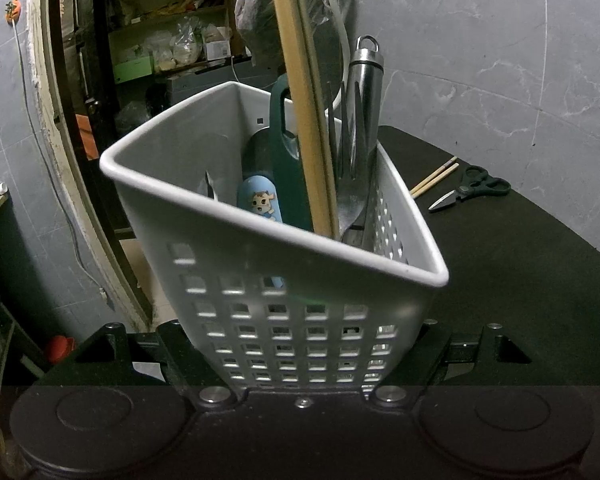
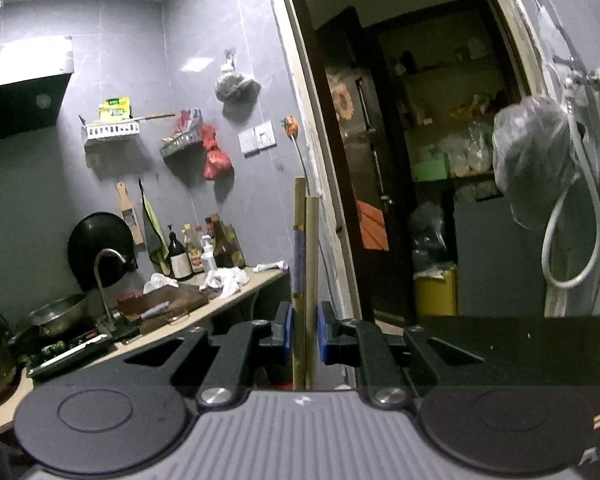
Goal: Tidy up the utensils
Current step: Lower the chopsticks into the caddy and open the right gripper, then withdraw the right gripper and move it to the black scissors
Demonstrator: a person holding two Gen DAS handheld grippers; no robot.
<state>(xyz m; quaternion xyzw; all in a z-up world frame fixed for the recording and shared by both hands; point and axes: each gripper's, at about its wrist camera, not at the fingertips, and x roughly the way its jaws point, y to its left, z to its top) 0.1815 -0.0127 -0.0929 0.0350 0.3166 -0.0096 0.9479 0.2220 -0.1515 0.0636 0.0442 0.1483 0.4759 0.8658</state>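
The left gripper [image 1: 300, 344] points level at the white perforated basket [image 1: 284, 320], its fingers clamped on the basket's lower walls, lifted above the dark surface [image 1: 520, 280]. The right gripper [image 2: 304, 336] points level too, fingers clamped on a pair of upright wooden chopsticks [image 2: 306, 280] whose lower ends stand inside the basket beside a green handle [image 1: 286, 160], forks [image 1: 352, 152] and a steel handle [image 1: 366, 92]. Behind the basket, scissors [image 1: 470, 190] and another chopstick pair [image 1: 434, 178] lie on the surface.

Matt plastic basket [image 1: 300, 304], wooden chopsticks [image 1: 304, 100], shiny metal whisk handle [image 1: 366, 76]
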